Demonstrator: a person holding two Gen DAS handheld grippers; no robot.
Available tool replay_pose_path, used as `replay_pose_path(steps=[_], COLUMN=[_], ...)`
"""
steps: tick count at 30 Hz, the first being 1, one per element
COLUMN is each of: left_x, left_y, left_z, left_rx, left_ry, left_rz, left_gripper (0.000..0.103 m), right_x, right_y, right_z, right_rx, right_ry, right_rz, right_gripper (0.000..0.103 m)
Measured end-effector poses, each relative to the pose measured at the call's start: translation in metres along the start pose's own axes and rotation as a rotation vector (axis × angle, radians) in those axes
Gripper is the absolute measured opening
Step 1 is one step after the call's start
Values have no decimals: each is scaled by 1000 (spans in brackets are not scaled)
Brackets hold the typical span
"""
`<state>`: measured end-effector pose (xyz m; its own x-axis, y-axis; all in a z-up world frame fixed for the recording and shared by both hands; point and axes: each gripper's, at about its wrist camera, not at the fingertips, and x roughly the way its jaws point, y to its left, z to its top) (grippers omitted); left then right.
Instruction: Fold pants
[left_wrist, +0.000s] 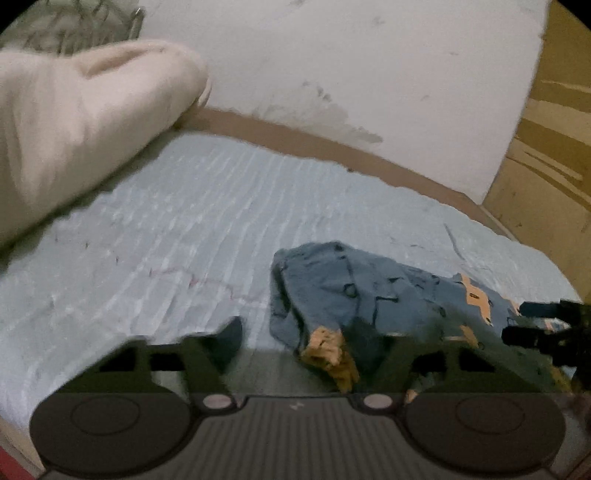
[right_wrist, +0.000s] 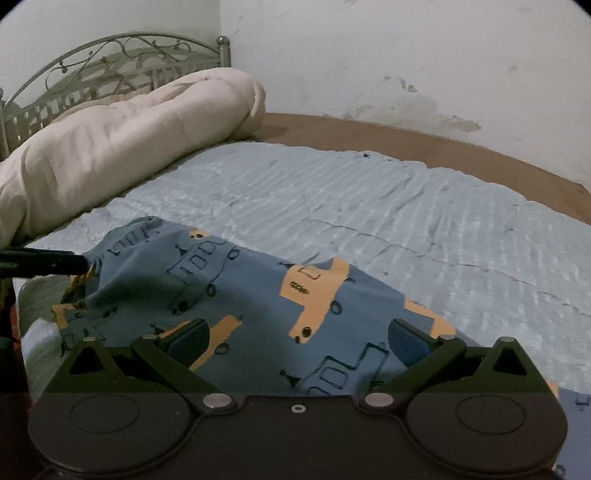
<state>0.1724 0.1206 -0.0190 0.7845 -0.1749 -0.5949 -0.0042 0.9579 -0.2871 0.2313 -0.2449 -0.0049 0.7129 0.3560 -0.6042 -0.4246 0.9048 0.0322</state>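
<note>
- The blue vehicle-print pants (right_wrist: 258, 295) are seen crumpled on the pale blue bedsheet (right_wrist: 406, 206), directly ahead of and beneath both tools.
- The right gripper (right_wrist: 299, 339) is held wide, cloth lying between its fingers, ungripped.
- The left gripper (left_wrist: 295, 339) is half-spread; whether the orange cuff (left_wrist: 328, 350) is pinched cannot be told.
- The garment's long axis is judged to run from left tool to right.

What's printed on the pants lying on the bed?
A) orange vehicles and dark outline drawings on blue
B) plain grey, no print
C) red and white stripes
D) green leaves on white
A: in the right wrist view the pants are blue cloth with orange vehicle shapes and dark line-drawn ones, lying on the pale blue bedsheet.
</note>
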Motion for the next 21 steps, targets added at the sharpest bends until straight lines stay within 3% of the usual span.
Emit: replay_pose_path(steps=[1,7,10,13,14,16,18,21], left_x=[0,-10,-4,-6,-8,-4,8,9], left_y=[2,-4,-9,-15,-18,-20,-14,-4], left_z=[-1,-6,-1,5,6,9,9,4], left_rx=[-13,-2,18,39,66,113,88,50], left_ry=[16,27,31,-27,-54,-63,-10,-18], left_rz=[2,-33,19,44,64,94,76,57], left_gripper=[41,24,20,16,7,5,6,11], right_x=[2,7,7,5,4,2,3,3], right_y=[2,4,3,3,3,2,2,1], right_z=[-1,-6,-7,-9,-9,-10,-10,-12], right_rx=[-4,-1,9,21,22,30,37,41], right_ry=[4,17,14,5,2,-3,-1,0], right_rz=[1,11,8,8,7,6,5,5], right_gripper=[102,102,102,102,102,102,102,102])
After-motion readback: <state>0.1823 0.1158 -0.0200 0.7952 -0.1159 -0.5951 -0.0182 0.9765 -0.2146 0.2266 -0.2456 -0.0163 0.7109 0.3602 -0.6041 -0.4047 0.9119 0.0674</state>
